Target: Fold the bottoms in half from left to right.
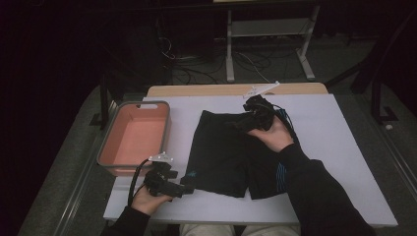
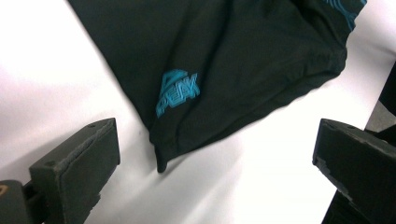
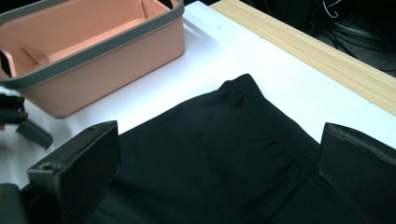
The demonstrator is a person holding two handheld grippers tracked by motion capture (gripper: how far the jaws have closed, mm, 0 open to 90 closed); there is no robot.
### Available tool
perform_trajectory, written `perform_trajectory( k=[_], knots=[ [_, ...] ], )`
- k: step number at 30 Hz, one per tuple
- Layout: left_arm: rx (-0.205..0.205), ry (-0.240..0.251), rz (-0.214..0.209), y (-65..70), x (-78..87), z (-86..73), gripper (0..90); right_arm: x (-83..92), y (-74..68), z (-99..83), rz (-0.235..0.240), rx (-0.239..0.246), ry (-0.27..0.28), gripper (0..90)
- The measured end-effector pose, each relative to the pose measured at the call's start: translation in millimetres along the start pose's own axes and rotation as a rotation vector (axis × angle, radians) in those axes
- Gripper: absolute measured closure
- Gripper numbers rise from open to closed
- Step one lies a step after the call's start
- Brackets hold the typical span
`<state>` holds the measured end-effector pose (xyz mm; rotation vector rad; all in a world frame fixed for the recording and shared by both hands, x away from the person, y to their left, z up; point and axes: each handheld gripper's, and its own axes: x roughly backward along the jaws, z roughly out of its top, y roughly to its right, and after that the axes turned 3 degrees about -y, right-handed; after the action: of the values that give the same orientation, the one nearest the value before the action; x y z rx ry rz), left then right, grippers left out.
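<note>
Centrally on the white table point(image 1: 344, 162) lies a pair of black shorts point(image 1: 221, 152), spread flat, of a soft matte knit fabric with faint creases; its gathered elastic waistband point(image 3: 261, 105) lies toward the far side of the table and its two leg hems lie toward the person. Along one side of the garment runs a panel of thin turquoise stripes point(image 1: 281, 174). Near the hem corner of one leg, a turquoise printed logo point(image 2: 177, 91) appears to read "PEAK" beneath a small angular peak shape. The left gripper point(image 1: 189, 186), held at the near left of the table, has its two blocky black jaws spread wide apart, with the hem corner and logo lying between and beyond them, untouched. The right gripper point(image 1: 241, 123) hovers over the waistband end of the shorts, its jaws likewise standing well apart with nothing between them. At the left of the table, just beside the shorts, stands a rectangular bin point(image 1: 110, 152) of smooth salmon-pink plastic with rounded corners and a grey rim. Beyond the white surface runs a strip of pale wood edge point(image 3: 317, 51) with visible grain.
</note>
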<state>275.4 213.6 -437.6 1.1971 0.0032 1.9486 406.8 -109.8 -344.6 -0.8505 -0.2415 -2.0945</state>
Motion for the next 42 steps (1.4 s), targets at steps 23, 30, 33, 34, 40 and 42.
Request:
perform_trajectory(
  k=[23,30,33,34,40,42],
  knots=[
    [0.059,-0.016,-0.015,-11.1,-2.8,-8.3,52.4,-71.9,1.4,16.0,0.072,-0.038,-0.06,0.0],
    [0.071,0.009,0.01,-16.5,-10.4,-4.1,80.2,-91.6,4.6,18.3,0.065,-0.073,-0.052,0.0],
    [0.077,0.004,-0.011,-17.0,-9.1,-3.4,85.3,-101.4,6.5,19.4,0.065,-0.085,-0.05,0.0],
    [0.079,0.003,-0.017,-17.3,-8.5,-3.5,85.6,-103.5,7.0,19.7,0.065,-0.086,-0.05,0.0],
    [0.065,-0.001,-0.023,-14.6,-6.4,-3.1,85.8,-117.2,12.1,26.6,0.05,-0.1,-0.056,0.0],
    [0.056,0.003,-0.031,-12.4,-6.0,-3.0,85.8,-120.8,14.8,30.1,0.037,-0.11,-0.049,0.0]
  ],
)
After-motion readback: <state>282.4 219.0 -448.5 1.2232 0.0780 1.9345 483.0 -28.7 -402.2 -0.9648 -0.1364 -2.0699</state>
